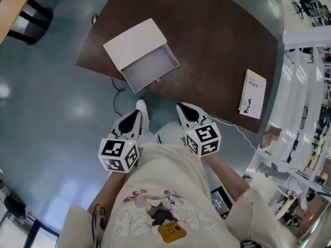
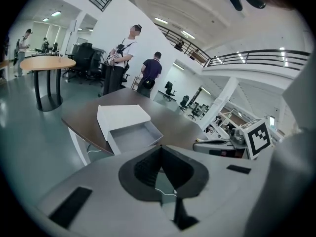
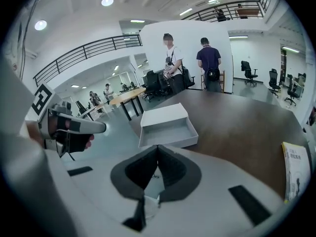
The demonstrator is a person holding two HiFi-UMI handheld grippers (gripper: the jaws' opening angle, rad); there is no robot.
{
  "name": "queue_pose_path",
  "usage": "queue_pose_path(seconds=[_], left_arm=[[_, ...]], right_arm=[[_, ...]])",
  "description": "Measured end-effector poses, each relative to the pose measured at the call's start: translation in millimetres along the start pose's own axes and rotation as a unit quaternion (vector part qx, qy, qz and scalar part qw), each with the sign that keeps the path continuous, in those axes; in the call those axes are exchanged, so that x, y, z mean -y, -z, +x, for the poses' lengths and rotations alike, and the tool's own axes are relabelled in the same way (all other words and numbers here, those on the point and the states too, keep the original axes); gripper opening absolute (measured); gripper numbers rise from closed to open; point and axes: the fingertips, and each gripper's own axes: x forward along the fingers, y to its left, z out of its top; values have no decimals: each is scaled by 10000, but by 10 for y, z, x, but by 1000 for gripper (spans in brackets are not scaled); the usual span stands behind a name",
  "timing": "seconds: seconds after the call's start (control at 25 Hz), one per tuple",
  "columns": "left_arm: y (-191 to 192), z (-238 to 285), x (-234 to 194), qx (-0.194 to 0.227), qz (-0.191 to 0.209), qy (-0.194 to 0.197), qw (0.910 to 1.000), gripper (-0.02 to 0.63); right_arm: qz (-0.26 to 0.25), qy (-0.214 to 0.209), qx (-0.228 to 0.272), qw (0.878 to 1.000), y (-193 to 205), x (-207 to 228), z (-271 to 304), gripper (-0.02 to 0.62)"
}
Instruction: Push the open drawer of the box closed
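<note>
- Nearest the head camera is the person's cream shirt with a cartoon print [image 1: 155, 205], with both forearms reaching forward from it.
- The left gripper [image 1: 140, 106], white-bodied with black pads and a marker cube, is held low over the grey-green floor [image 1: 46, 97]. It stops short of the table's near edge. In its own view the left gripper's [image 2: 160, 148] 2 jaws meet at their tips with nothing between them.
- The right gripper [image 1: 182, 107], of the same build, is level with it and a little apart from it. It points toward the table. The right gripper's [image 3: 157, 146] 2 jaws are likewise pressed together and empty.
- Both grippers are well apart from the box and touch nothing.
- Beyond them stands the dark brown wooden table [image 1: 222, 40].
- The white rectangular cardboard box [image 1: 135, 41] sits near the table's edge closest to the person.
- Its shallow grey-lined drawer [image 1: 150, 66] is pulled out toward the grippers and looks empty. The drawer front is right at the table's edge.
- From the left gripper view the box [image 2: 122, 115] lies ahead and to the left. From the right gripper view it [image 3: 165, 113] lies straight ahead.
- A thin yellow-and-white booklet [image 1: 253, 93] lies flat at the table's right corner, well apart from the box.
- Further off stands a round light-wood table on black legs [image 2: 47, 63].
- 2 people stand past the brown table: 1 in a white top [image 3: 173, 63] and 1 in a dark top [image 3: 210, 60].
</note>
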Motion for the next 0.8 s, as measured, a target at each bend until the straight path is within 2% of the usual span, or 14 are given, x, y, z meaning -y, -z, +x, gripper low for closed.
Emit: queue_pose_path(seconds=[0.16,0.32,0.6,0.8], left_arm=[[-14,167,-113,-102,-52,88,9999,6],[-131,159,-57,44,-170,15,9998,6],[-102,188,-77,118,-484,-422,9979,6],[-36,268,-52,171,-689,-728,9948,6]], right_arm=[[-40,37,-159,9999,-32,56,209,6],[-90,-95,-255,9996,-87,81,212,6],[-368,-421,-457,9974,-92,175,228,6],[-782,-610,-656,9929,-56,377,310,6]])
